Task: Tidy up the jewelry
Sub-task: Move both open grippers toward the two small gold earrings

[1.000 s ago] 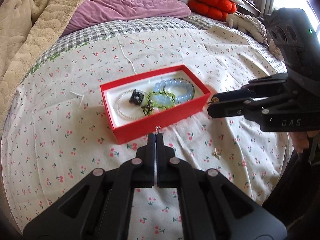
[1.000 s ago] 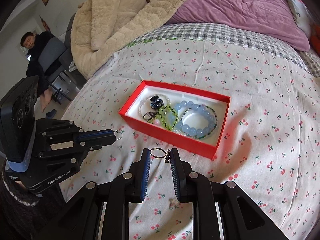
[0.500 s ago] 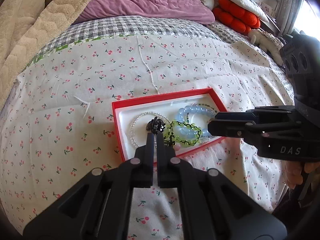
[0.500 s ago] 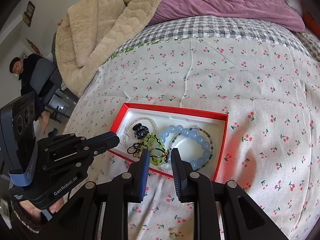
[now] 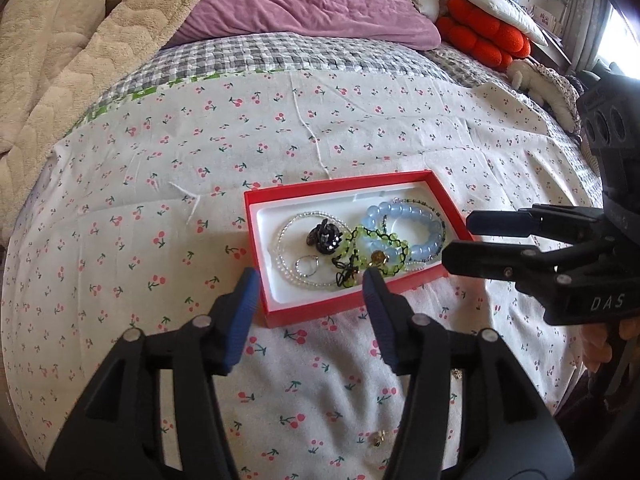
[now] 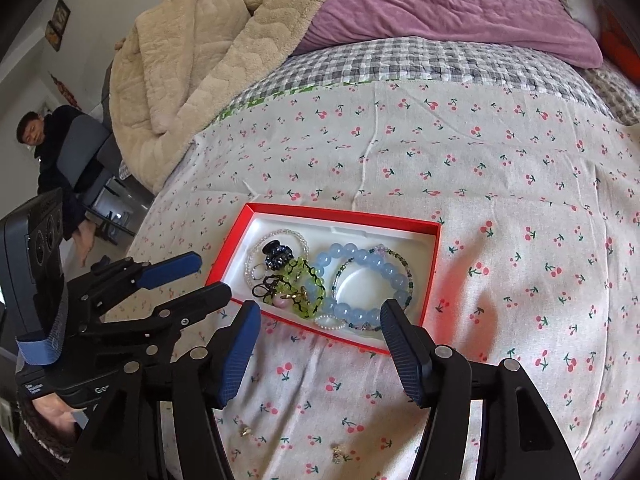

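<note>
A red jewelry box (image 5: 276, 312) (image 6: 434, 268) with a white liner lies on the cherry-print sheet. It holds a blue bead bracelet (image 5: 416, 220) (image 6: 360, 256), a green bead bracelet (image 5: 384, 240) (image 6: 308, 276), a clear bead strand (image 5: 284, 236), a black hair clip (image 5: 325, 236) (image 6: 276, 256) and a small silver ring (image 5: 307, 266). My left gripper (image 5: 308, 284) is open and empty at the box's near edge. My right gripper (image 6: 320, 316) is open and empty at the box's near edge. Small earrings (image 5: 376, 438) (image 6: 245, 431) (image 6: 336, 451) lie on the sheet near me.
A beige blanket (image 6: 192, 60), purple duvet (image 5: 304, 0) and orange cushion (image 5: 484, 36) lie at the far side of the bed. A seated person (image 6: 36, 140) is off the bed's left edge.
Both grippers have opened above the box. The ring the left held and the ring piece the right held now lie in the box.
</note>
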A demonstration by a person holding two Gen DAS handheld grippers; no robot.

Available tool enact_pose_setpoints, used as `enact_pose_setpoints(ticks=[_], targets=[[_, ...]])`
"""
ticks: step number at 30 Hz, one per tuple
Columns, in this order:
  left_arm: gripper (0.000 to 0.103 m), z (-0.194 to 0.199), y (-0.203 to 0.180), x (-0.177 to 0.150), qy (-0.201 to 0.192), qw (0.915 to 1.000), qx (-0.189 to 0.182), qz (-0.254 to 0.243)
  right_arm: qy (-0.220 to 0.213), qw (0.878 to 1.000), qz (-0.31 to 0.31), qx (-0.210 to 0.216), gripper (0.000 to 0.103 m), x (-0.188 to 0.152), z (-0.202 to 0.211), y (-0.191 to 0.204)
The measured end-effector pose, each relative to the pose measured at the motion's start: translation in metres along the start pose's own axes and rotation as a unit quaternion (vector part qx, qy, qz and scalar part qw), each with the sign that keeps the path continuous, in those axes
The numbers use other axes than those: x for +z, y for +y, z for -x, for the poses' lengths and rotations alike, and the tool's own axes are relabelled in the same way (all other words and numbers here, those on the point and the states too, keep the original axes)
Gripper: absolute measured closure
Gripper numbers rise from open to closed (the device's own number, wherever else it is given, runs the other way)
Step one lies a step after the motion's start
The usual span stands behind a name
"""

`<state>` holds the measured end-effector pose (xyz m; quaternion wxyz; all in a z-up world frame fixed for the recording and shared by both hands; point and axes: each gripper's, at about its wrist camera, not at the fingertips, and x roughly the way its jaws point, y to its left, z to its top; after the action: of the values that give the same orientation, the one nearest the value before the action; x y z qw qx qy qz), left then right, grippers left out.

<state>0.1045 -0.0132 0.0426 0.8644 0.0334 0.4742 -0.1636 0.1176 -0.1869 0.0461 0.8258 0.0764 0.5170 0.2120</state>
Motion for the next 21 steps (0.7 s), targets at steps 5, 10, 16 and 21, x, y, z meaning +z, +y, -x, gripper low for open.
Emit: enact_pose_setpoints(ticks=[5,10,16,21], targets=[[0.026,0.005,0.002,-0.015,0.017,0.9995,0.017,0.020,0.009,1.000,0.024,-0.014,0.032,-0.012,0.001,0.008],[0.024,0.012,0.002,-0.036,0.040,0.9984,0.026,0.031,0.016,0.999,0.034,-0.026,0.029,-0.026,0.001,0.013],[0.021,0.019,0.002,-0.055,0.051,0.9973,0.043,0.030,0.025,0.999,0.018,-0.027,0.028,-0.039,0.006,0.010],[0.021,0.021,0.003,-0.069,0.060,0.9962,0.056,0.029,0.023,0.999,0.017,-0.040,0.026,-0.049,0.015,0.007]])
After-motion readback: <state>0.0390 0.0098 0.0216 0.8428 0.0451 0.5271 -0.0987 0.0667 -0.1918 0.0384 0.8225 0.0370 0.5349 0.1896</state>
